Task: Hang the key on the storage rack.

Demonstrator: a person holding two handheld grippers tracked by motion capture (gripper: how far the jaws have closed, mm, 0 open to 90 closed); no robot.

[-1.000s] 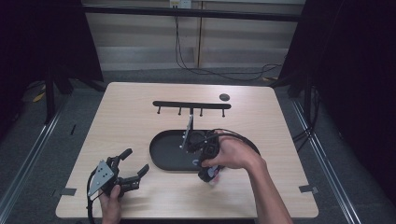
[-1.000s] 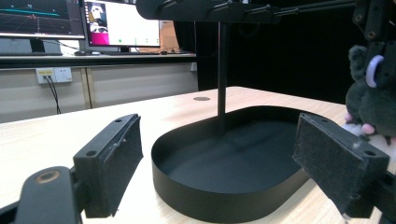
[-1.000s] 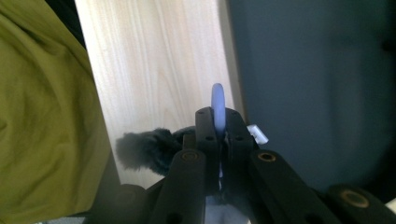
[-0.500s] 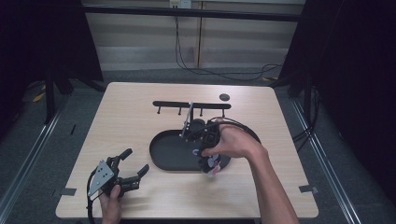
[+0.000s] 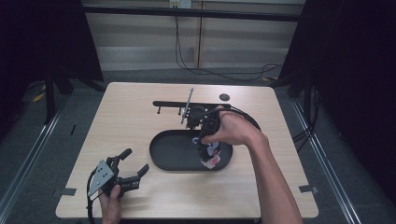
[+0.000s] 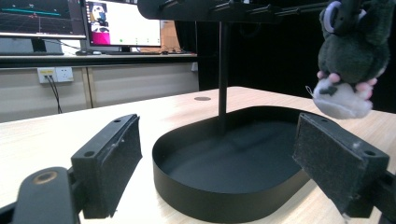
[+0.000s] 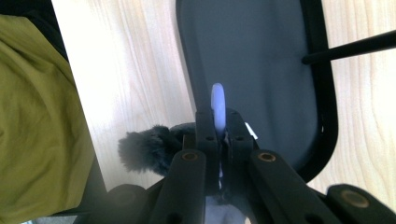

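Note:
A dark furry plush toy (image 5: 211, 157) with a pale belly and pink feet hangs over the right end of the black oval tray (image 5: 159, 158). My right gripper (image 5: 201, 139) is shut on its lilac ring (image 7: 217, 105), with the dark fur (image 7: 144, 149) just below the jaws. From the left gripper view the toy (image 6: 350, 60) dangles above the tray's rim (image 6: 224, 205). A black rack bar (image 5: 163, 102) with small hooks stands on a post (image 5: 187, 105) at the tray's far side. My left gripper (image 5: 134, 161) rests open near the table's front left, empty (image 6: 224, 163).
A small dark round disc (image 5: 224, 97) lies on the table beyond the rack. The rack post (image 6: 223, 70) rises from the tray's far end. Cables trail over the floor behind the table. A yellow-green sleeve (image 7: 37, 116) is at the left of the right gripper view.
My right hand has carried the plush toy up and away from me, toward the rack, over the tray's right end. The left gripper has stayed put.

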